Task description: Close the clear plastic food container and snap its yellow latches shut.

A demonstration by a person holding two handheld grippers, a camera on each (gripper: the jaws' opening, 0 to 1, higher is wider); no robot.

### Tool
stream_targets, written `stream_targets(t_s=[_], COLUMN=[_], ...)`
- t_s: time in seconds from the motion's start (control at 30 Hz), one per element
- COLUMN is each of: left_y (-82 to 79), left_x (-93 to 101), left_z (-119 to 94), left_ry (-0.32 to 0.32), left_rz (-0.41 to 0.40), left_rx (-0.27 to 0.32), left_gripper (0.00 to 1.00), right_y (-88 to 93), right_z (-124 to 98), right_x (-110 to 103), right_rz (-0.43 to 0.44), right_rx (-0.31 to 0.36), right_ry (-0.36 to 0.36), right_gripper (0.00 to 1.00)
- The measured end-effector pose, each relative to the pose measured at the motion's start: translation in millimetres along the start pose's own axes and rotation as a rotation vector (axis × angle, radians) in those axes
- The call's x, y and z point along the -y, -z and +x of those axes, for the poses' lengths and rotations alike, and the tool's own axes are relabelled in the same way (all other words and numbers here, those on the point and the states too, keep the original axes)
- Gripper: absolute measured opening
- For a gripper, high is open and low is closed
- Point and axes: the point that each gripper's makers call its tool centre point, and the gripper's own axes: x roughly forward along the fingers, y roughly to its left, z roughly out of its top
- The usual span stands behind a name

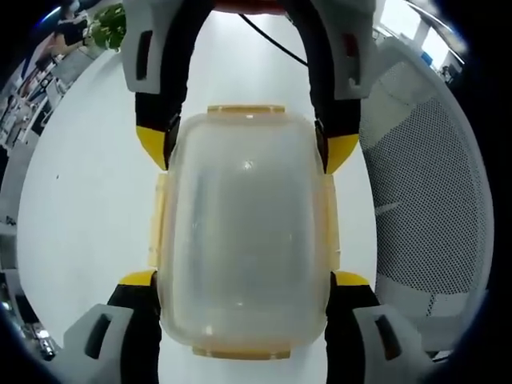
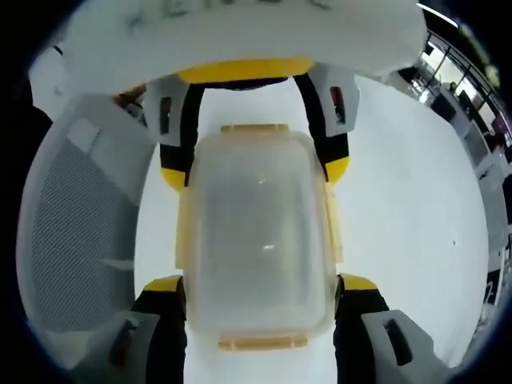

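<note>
Container (image 1: pixel 244 232) lay lidded on the white table (image 1: pixel 88 208), contents unreadable through its cloudy plastic. Yellow latches (image 1: pixel 244 110) ringed it. Left gripper (image 1: pixel 244 292) straddled its 6 o'clock end, right gripper (image 1: pixel 248 148) its 12 o'clock end, jaws wide; grip unclear.

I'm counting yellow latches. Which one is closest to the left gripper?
The end latch between the jaws of the left gripper, lowest in the left gripper view; the other latches sit farther along the container.
</note>
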Motion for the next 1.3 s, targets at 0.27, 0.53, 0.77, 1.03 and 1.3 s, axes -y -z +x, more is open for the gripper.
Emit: stream_targets(t_s=[0.27,0.53,0.77,1.03,1.3], left_y=[-0.4,0.3,0.6,2.6,3.2], left_x=[0.1,-10.2,-16.1,-25.1,-33.9], left_z=[1,1,1,0,2], left_ry=[0.012,0.006,0.009,0.008,0.008], left_rz=[-0.003,0.003,0.01,0.007,0.006], left_rx=[0.016,0.014,0.008,0.012,0.011], left_gripper=[0.86,0.86,0.86,0.86,0.87], right_y=[-0.2,-1.3,-1.4,-3.1,-3.3], right_z=[1,1,2,3,4], right_x=[0,9,15,24,33], right_rz=[-0.003,0.009,0.015,0.015,0.018], right_rx=[-0.002,0.006,-0.003,-0.005,-0.007], right_ry=[-0.013,-0.003,-0.002,-0.003,-0.002], right_gripper=[0.76,0.76,0.76,0.77,0.77])
